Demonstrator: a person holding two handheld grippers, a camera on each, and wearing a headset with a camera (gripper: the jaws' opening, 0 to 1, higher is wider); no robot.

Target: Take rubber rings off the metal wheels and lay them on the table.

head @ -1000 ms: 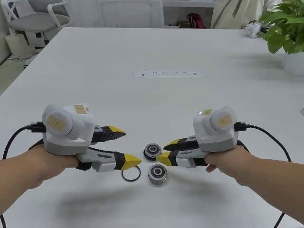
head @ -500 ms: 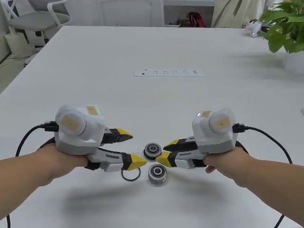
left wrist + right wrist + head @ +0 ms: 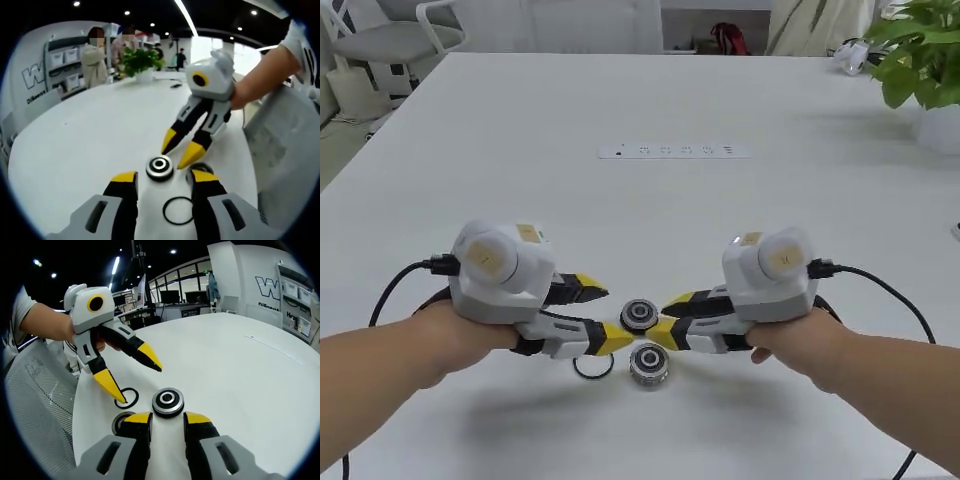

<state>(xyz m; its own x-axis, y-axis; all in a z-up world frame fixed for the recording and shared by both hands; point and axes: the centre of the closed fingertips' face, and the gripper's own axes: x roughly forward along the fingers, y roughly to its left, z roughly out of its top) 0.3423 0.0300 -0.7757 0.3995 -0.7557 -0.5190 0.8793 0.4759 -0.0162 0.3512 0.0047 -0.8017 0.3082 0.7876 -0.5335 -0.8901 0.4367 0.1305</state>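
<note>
Rubber ring (image 3: 592, 377) flat beside nearer wheel (image 3: 649, 364)

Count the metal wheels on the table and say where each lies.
2. One round metal wheel sits between the left gripper and right gripper tips; the other nearer the person, beside a black rubber ring.
</note>
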